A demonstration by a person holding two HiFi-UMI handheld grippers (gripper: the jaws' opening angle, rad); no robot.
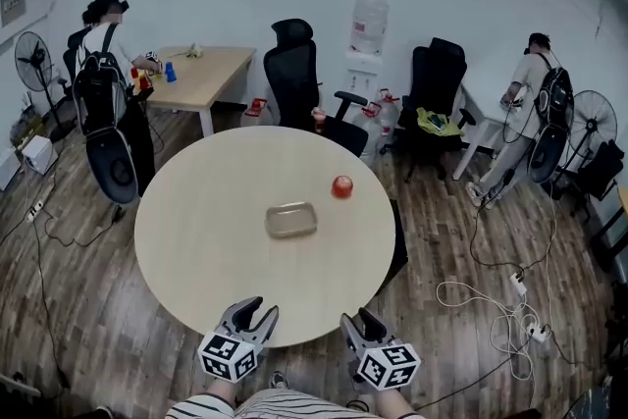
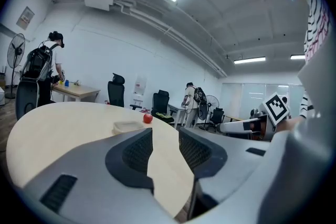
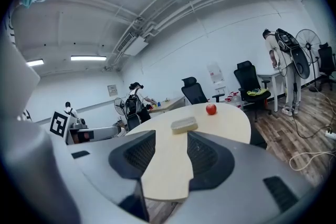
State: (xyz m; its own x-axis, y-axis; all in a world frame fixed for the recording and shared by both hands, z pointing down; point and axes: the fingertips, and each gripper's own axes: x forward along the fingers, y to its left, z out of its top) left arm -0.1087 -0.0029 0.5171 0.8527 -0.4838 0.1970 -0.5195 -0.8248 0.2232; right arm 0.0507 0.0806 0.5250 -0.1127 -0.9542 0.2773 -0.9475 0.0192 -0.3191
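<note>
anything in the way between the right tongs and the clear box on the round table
Nothing visible does. Only bare table lies between the open right tongs at the near edge and the clear box mid-table. The red apple sits farther off to the box's right, apart from it.
</note>
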